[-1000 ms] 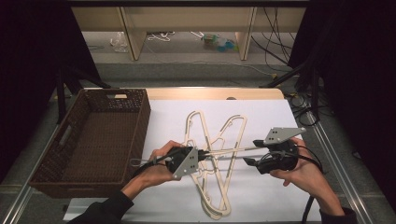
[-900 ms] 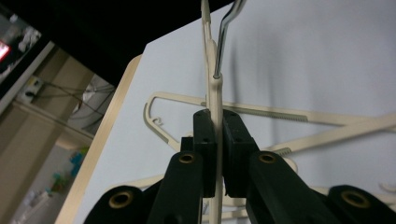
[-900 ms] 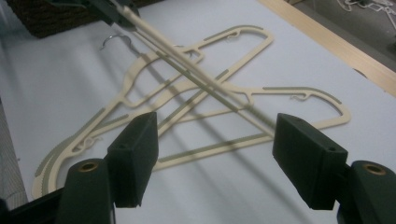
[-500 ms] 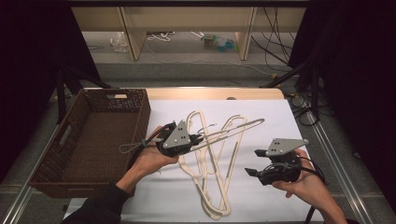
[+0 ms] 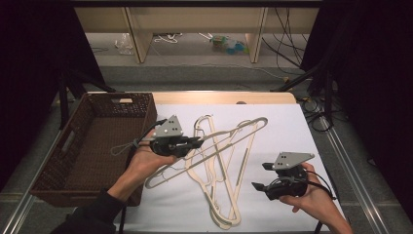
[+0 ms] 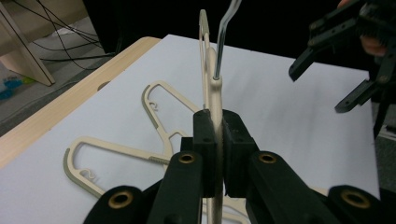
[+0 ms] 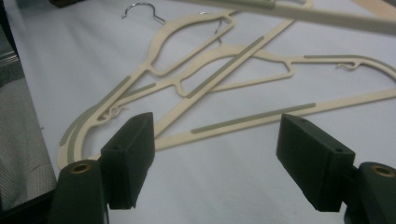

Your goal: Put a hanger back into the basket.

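My left gripper (image 5: 191,142) has its fingers (image 6: 205,140) closed tight on a cream hanger (image 5: 221,140), pinching the flat plastic just below the neck where the metal hook (image 6: 224,32) is set in. In the left gripper view the hanger stands edge-on between the two black pads, its hook rising toward the top of the frame. From the high view, this hanger is lifted off the sheet at a slant, one end reaching toward the far right, the other low near my left hand (image 5: 146,163).

My right gripper (image 5: 265,178) hangs over the near right part of the white sheet (image 5: 292,131) that covers the tabletop (image 5: 219,97). Its fingers (image 7: 128,156) are spread wide with nothing between them; through the gap I see bare sheet and, just beyond, the other hangers (image 7: 205,79) lying flat and overlapping, their grey grip strips showing.

Those loose hangers (image 5: 221,195) sit in a crossed pile in the middle of the sheet, between my two grippers. A dark wicker basket (image 5: 73,146) stands at the left edge of the tabletop, just beside my left hand, well apart from the right gripper.
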A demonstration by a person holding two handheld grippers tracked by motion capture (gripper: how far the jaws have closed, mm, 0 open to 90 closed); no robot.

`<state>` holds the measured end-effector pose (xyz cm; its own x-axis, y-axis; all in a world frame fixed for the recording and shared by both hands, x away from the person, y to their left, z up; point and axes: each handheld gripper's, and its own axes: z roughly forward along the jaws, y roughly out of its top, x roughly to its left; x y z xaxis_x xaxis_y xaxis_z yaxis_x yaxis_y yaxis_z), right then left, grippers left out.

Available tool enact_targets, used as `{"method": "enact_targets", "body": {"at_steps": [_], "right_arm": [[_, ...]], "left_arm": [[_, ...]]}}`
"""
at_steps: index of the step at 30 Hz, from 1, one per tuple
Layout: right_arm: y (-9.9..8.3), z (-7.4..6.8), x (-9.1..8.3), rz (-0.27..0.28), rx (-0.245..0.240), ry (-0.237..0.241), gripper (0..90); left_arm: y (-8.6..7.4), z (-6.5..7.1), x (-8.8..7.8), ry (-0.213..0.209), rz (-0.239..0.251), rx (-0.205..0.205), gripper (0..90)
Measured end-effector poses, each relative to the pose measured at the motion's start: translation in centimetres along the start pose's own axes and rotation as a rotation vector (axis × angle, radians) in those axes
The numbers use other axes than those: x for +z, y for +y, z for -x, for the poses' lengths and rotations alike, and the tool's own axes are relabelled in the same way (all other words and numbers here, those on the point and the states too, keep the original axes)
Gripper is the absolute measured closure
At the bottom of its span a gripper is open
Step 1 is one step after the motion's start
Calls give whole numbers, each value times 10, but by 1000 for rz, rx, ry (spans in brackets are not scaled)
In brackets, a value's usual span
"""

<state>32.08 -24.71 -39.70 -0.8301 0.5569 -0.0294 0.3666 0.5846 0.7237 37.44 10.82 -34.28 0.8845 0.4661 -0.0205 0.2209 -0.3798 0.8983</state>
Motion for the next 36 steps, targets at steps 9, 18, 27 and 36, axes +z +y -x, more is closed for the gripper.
{"method": "enact_targets", "body": {"at_steps": [9,18,27,36], "right_arm": [[-7,-5,3,-20,10,21,292],[-13,-7,6,-25,33,26,292],[-17,-7,7,-34,47,34,292],[-20,-6,10,-47,49,40,292]], "left_arm": [[2,1,-43,-36,52,-108,856],[9,-1,-103,8,71,-156,855],[9,-18,-158,122,48,-165,855],[0,-45,-198,242,14,-200,855]]}}
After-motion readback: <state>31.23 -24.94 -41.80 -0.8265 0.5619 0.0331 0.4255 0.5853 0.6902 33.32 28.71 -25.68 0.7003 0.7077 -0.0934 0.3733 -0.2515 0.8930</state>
